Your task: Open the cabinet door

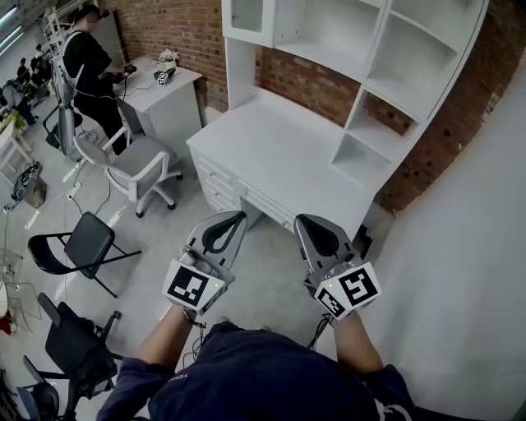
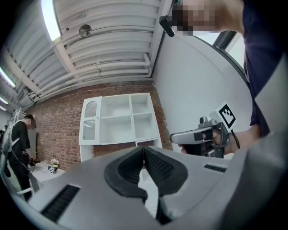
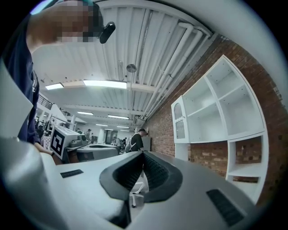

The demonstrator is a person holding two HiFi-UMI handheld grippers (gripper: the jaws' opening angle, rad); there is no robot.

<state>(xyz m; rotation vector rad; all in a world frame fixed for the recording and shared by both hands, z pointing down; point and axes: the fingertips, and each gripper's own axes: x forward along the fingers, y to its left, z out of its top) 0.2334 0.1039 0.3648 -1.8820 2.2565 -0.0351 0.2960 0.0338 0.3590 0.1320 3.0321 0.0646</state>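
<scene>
A white desk hutch (image 1: 386,66) stands on a white desk against the brick wall. Its cabinet door (image 1: 246,16), a glass-paned white door, sits shut at the hutch's upper left. The same door (image 2: 90,121) shows in the left gripper view, and as a narrow arched door (image 3: 180,123) in the right gripper view. My left gripper (image 1: 241,215) and right gripper (image 1: 300,218) hover side by side in front of the desk, well short of the hutch. Both point at it about level. The jaws of each meet at the tips with nothing between them (image 2: 144,150) (image 3: 143,153).
The white desk (image 1: 271,156) has drawers along its front. A grey office chair (image 1: 140,164) and a black folding chair (image 1: 82,247) stand to the left. A person (image 1: 86,62) stands at another desk at the far left. A white wall (image 1: 468,247) runs along the right.
</scene>
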